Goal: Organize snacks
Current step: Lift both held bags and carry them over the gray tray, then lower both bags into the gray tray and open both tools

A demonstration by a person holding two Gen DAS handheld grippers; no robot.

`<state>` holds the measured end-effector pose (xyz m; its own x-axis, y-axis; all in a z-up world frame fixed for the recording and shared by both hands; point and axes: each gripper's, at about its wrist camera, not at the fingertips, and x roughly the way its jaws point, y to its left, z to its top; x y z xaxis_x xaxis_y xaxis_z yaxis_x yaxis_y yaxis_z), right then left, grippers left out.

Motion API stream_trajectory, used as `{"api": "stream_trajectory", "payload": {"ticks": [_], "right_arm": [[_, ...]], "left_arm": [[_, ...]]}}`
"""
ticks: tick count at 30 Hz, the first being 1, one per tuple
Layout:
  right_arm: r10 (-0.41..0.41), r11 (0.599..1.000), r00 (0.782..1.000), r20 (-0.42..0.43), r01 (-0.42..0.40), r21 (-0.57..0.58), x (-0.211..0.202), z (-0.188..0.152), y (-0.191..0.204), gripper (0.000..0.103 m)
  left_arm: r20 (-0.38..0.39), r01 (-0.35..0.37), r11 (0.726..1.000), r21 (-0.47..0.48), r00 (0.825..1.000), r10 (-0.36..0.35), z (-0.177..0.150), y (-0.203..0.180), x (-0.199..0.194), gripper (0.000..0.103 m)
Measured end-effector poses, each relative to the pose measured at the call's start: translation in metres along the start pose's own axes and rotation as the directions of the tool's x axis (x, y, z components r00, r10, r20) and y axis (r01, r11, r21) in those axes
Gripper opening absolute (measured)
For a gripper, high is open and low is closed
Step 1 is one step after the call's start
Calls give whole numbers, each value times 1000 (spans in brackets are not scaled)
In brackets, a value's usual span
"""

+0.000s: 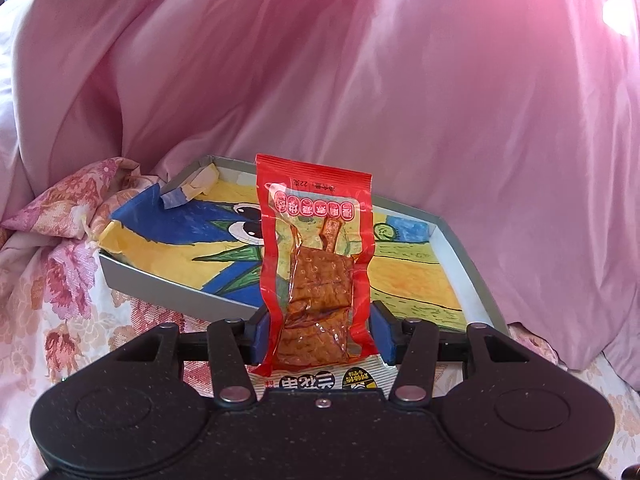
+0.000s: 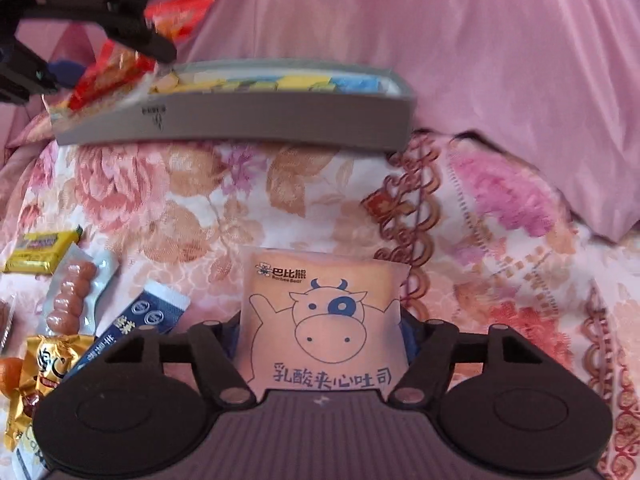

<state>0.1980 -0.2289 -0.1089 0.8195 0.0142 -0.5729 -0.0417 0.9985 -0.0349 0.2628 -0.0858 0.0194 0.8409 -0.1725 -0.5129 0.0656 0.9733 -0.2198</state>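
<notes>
The left gripper (image 1: 320,332) has its jaws squeezed on a red snack pack (image 1: 316,256) with brown pieces inside, held upright above the grey tray's (image 1: 168,284) near edge. The right gripper (image 2: 322,344) has its jaws around a cow-picture bread bag (image 2: 324,320) lying on the flowery bed (image 2: 200,200); whether they press it cannot be told.

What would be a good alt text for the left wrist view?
The left gripper holds a red snack packet upright between its blue pads, above a shallow grey box lined with a colourful drawing. Pink fabric fills the background.
</notes>
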Motion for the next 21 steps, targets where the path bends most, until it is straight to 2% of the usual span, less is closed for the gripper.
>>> {"api": "stream_trajectory", "payload": {"ticks": [5,9,12,18,21], "right_arm": [[-30,1000,988,150,31,1,-34,18,-6,72],[-24,999,960,280,30,-18,-56,45,-9,72],[-14,998,934,356,37,-57,-54,74,-8,72],[26,992,924,382,23,-123,-12,141,-8,72],[55,992,942,331,-15,-123,15,165,-11,72]], "left_arm": [[-2,0,1000,19,1000,0,6,-4,0,52],[-12,-2,1000,12,1000,3,16,-1,6,52],[-17,-8,1000,0,1000,8,28,5,14,52],[-33,-38,999,-6,999,38,50,21,40,52],[-61,-44,999,-25,997,42,58,27,57,52]]}}
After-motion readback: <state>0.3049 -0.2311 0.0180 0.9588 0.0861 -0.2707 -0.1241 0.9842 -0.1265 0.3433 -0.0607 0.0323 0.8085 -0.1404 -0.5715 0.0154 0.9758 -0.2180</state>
